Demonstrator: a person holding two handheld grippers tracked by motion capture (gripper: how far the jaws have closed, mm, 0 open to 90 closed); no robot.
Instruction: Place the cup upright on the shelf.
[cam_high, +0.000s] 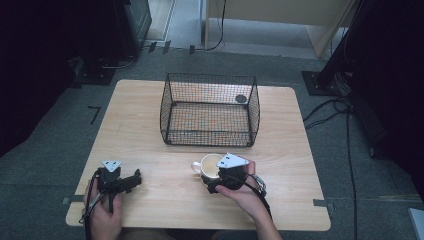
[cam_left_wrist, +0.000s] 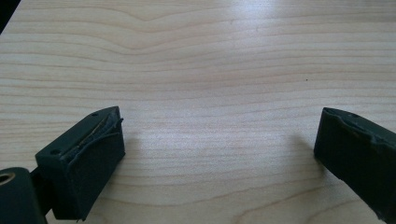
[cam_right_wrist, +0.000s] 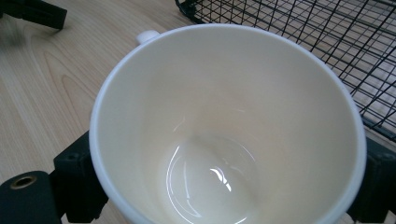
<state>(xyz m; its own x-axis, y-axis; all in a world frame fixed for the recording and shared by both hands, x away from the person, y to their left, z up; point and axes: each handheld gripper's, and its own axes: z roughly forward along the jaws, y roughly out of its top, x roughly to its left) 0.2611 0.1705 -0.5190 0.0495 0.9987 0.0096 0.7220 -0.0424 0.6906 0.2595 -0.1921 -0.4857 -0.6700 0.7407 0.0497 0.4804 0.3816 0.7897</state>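
A white mug (cam_high: 206, 164) stands upright and empty on the wooden table (cam_high: 140, 120), just in front of the black wire basket (cam_high: 209, 134). My right gripper (cam_high: 214, 181) is shut on the mug; in the right gripper view the mug (cam_right_wrist: 224, 116) sits between the two jaws, which press its sides, and its handle points away. My left gripper (cam_high: 134, 179) rests near the table's front left, open, jaws wide apart over bare wood (cam_left_wrist: 219, 149) with nothing between them.
The wire basket (cam_right_wrist: 327, 37) sits at the table's middle back, with a small dark disc (cam_high: 241, 99) by its far right corner. Cables and dark equipment stands lie on the floor around the table.
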